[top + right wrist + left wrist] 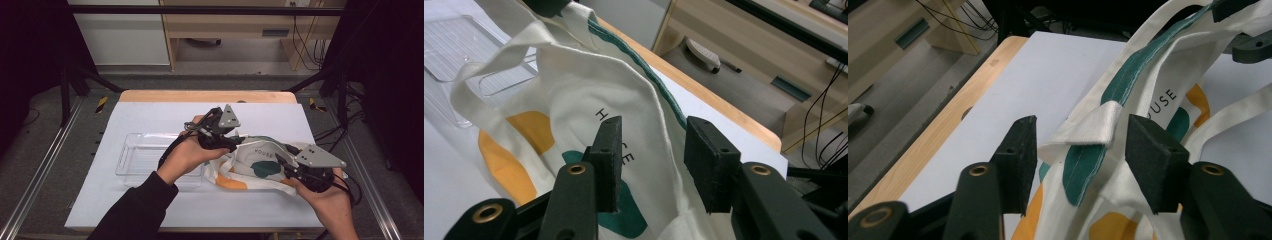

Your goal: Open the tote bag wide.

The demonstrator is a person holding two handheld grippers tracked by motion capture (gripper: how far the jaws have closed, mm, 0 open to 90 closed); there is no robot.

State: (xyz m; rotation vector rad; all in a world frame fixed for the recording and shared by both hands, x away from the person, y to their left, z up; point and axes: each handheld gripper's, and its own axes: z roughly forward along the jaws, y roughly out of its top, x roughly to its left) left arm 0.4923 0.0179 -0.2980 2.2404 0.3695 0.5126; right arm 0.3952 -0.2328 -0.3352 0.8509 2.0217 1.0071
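Tote bag (260,162) lies crumpled on the white table cover (165,207), right of centre, just beside a clear plastic tray (137,160) at the left; looks like the bag is what gets handled, maybe opened or put in the tray, that's a guess

Risks: both sets of jaws stand apart around cloth without pinching it, so a pull now would slip off the fabric. If only one layer gets clamped, the bag mouth won't open or will bunch up. Loose strap (489,75) hangs toward the tray and could snag its rim and drag the tray along

Bag: cream canvas, soft and wrinkled, orange and dark green blobs, green trim along the rim, black lettering partly readable

Left gripper (1083,145): jaws wide open, either side of the strap's stitched end (1093,127), not gripping, held at the bag's far left edge in the high view

Right gripper (651,160): jaws open about halfway, a fold of the bag's rim stands between them, touching the left pad maybe, not clamped, at the bag's near right corner
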